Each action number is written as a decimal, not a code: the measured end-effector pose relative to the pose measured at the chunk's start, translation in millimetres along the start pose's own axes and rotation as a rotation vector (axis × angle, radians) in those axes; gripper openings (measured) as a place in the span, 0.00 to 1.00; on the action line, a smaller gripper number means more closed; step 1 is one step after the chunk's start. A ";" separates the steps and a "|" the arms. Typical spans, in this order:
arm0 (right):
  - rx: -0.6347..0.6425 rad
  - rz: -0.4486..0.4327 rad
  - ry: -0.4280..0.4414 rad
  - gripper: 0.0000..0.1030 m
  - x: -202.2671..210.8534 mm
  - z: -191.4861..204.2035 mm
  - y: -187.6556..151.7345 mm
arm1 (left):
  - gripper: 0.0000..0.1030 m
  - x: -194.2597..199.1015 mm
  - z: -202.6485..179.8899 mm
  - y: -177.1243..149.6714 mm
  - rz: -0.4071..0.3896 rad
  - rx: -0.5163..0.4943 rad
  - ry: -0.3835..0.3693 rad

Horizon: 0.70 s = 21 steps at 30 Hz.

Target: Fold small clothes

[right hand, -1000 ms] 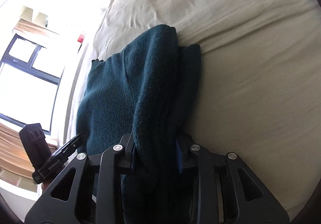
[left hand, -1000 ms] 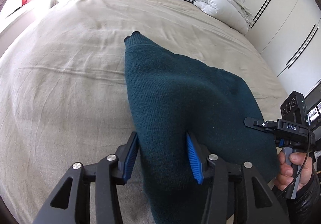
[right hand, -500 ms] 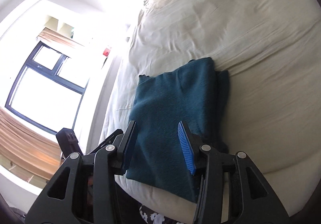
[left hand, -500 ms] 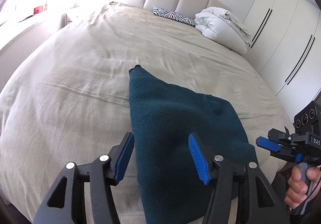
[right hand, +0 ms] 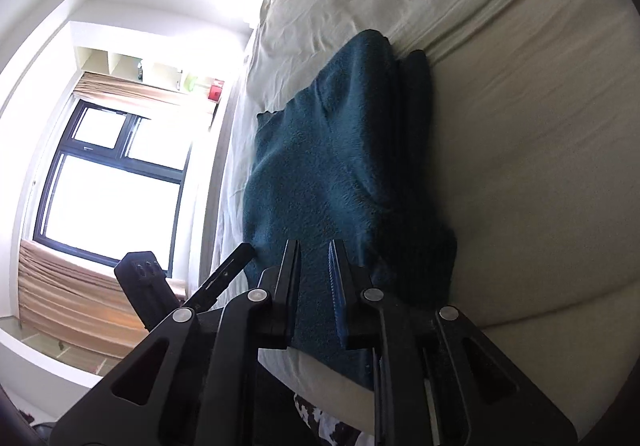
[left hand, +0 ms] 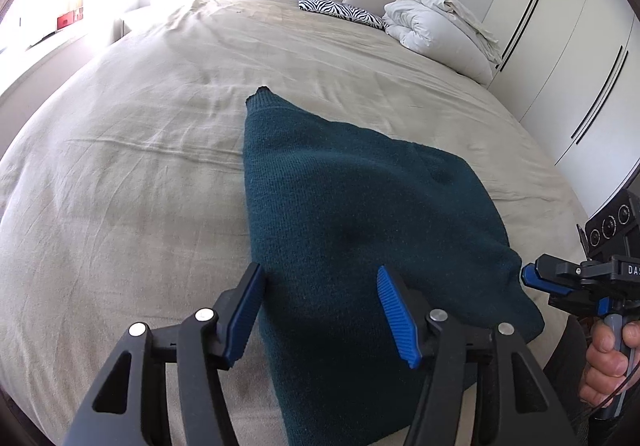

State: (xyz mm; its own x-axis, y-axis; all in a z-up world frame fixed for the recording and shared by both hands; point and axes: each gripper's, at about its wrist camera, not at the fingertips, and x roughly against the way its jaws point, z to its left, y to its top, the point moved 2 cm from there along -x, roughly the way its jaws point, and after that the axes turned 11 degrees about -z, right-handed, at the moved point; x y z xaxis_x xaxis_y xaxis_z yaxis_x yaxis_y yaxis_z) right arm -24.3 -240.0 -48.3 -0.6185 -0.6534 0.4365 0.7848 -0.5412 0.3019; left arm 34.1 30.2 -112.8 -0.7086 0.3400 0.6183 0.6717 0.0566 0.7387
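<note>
A dark teal knitted garment [left hand: 352, 214] lies folded on the beige bed [left hand: 140, 174], near its front edge. My left gripper [left hand: 320, 310] is open, its blue pads [left hand: 394, 310] apart above the garment's near edge, holding nothing. In the right wrist view the garment [right hand: 332, 158] lies folded with layered edges on its right. My right gripper [right hand: 314, 266] hovers over its near end with the jaws narrowed to a small gap, empty. The right gripper also shows in the left wrist view [left hand: 560, 282], beside the garment's right corner.
A zebra-print pillow [left hand: 340, 8] and a rolled white duvet [left hand: 440, 30] lie at the padded headboard. White wardrobe doors [left hand: 580, 78] stand right of the bed. A window [right hand: 112, 182] with a curtain is on the far side.
Both grippers let go of the garment and drew back. The garment now lies flat on the bed. My right gripper opened, then narrowed again without cloth in it.
</note>
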 end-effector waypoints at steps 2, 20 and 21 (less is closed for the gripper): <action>0.043 0.019 0.040 0.15 2.7 15.4 -7.5 | 0.60 -0.9 -3.1 -3.6 -0.001 -0.013 0.013; 0.515 -0.389 -0.242 0.43 74.7 102.3 -20.9 | 1.00 154.2 -42.3 55.0 -0.573 -0.243 0.297; 0.551 -0.448 -0.241 0.52 84.8 115.2 -22.5 | 1.00 164.5 -43.8 58.6 -0.600 -0.245 0.320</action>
State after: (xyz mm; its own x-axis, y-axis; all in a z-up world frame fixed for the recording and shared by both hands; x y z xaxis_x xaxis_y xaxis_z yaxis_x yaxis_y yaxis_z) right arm -89.9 -222.3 79.6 -0.9075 -0.2645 0.3264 0.4049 -0.3434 0.8474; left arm -52.6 48.3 44.0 -0.9939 0.0230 0.1080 0.1059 -0.0780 0.9913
